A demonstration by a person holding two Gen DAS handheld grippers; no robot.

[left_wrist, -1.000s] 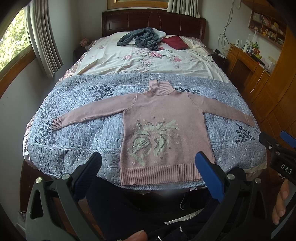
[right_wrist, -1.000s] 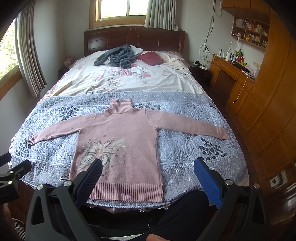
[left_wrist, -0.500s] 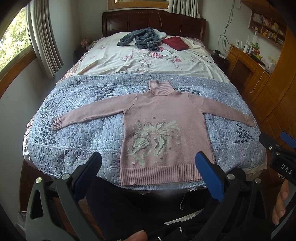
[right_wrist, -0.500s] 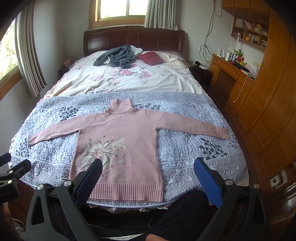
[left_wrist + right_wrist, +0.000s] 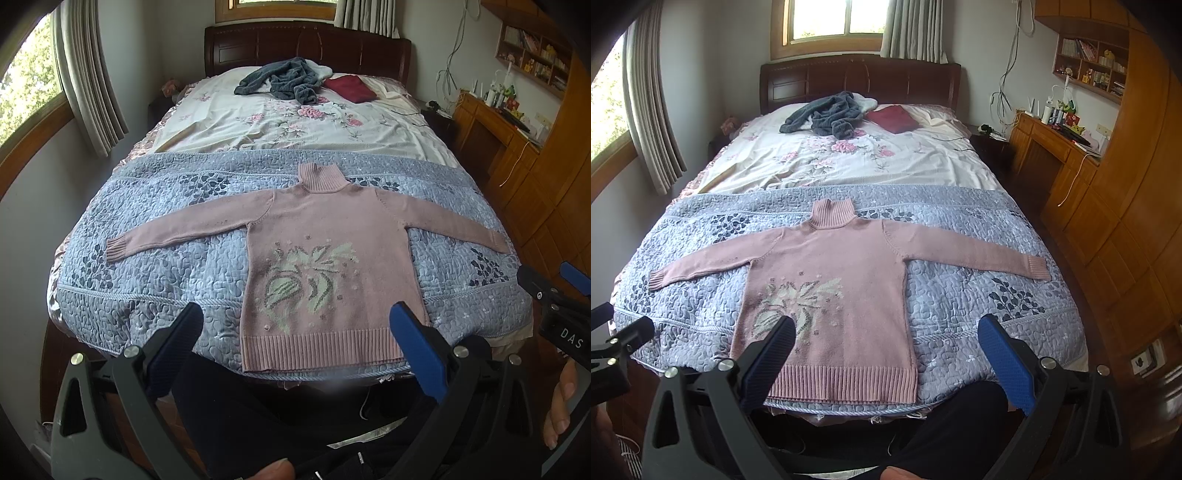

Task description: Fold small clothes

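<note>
Left wrist view: the left gripper is hovering at the foot of the bed, fingers spread wide, gripping nothing. The pink sweater is lying flat, face up, on the grey quilt, sleeves stretched out to both sides, hem at the near edge. The right gripper is showing at the right margin; its spread cannot be judged here.

Right wrist view: the right gripper is likewise standing released and empty, short of the sweater. The left sleeve cuff and right sleeve cuff are lying well apart. The knit is looking soft, limp and stretchy, likely sagging when lifted; the ribbed cuffs and shoulder seams are offering the firmest pinch points.
</note>
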